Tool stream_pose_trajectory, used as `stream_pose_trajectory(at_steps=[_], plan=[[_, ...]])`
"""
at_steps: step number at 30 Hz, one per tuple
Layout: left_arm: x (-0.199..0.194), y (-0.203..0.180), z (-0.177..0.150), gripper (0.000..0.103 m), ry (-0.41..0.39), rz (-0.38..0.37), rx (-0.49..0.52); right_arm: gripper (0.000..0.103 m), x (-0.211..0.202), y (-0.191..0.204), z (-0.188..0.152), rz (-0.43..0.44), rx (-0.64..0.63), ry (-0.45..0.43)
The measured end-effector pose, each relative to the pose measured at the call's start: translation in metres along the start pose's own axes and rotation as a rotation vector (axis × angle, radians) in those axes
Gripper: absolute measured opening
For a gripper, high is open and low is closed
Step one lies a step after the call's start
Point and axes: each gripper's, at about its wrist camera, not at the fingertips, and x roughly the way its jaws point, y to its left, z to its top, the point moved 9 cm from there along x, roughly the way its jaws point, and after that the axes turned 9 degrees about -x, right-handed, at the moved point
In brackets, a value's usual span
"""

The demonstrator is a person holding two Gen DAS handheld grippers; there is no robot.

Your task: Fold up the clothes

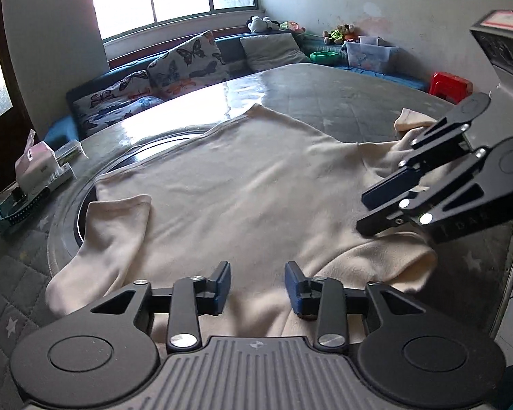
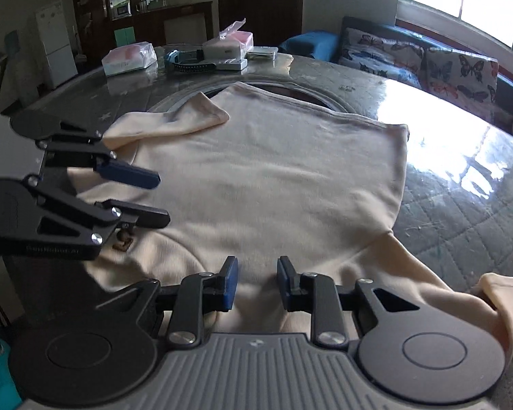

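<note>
A cream short-sleeved shirt (image 1: pixel 242 177) (image 2: pixel 273 177) lies spread flat on the round table (image 1: pixel 307 89) (image 2: pixel 461 188), neck end towards me. One sleeve (image 1: pixel 116 232) (image 2: pixel 174 119) is folded in over the body; the other sleeve (image 2: pixel 496 294) trails near the table's edge. My left gripper (image 1: pixel 258 285) (image 2: pixel 162 200) hovers open over the neck end, nothing between its pads. My right gripper (image 2: pixel 256 282) (image 1: pixel 362 214) is beside it, also open, its lower finger close to the cloth near the shoulder. A small brown label (image 2: pixel 123 244) shows at the collar.
Tissue packs and boxes (image 2: pixel 130 56) (image 1: pixel 34 164) crowd the table's far side beyond the shirt. A sofa with butterfly cushions (image 1: pixel 184 65) (image 2: pixel 427 61) runs under the window. A red stool (image 1: pixel 449 83) stands past the table. The glossy tabletop has a sunken ring (image 1: pixel 82 212).
</note>
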Motion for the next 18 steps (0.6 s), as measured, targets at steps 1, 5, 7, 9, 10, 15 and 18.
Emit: stream_pose_trajectory(at_steps=[1,5,7,9,10,15,18], plan=[[-0.001,0.001,0.001,0.040,-0.001,0.001,-0.003,0.025,-0.002,0.000,-0.001,-0.003,-0.004,0.000],[-0.004,0.011,0.010,0.040,-0.026,0.020,-0.032,0.025,-0.006,-0.001,-0.001,-0.012,-0.001,-0.007],[-0.004,0.021,0.017,0.040,-0.044,0.050,-0.054,0.025,-0.005,-0.002,0.001,-0.012,0.005,-0.014],[-0.001,0.034,0.024,0.040,-0.053,0.089,-0.078,0.025,-0.003,-0.002,0.002,-0.006,0.012,-0.016],[0.003,0.042,0.028,0.040,-0.054,0.118,-0.091,0.026,-0.001,-0.001,0.002,-0.002,0.014,-0.013],[0.027,0.077,0.041,0.040,-0.033,0.229,-0.151,0.029,0.001,0.001,0.001,0.002,0.017,-0.016],[0.045,0.093,0.045,0.039,-0.010,0.272,-0.179,0.030,0.001,0.001,0.001,0.005,0.020,-0.016]])
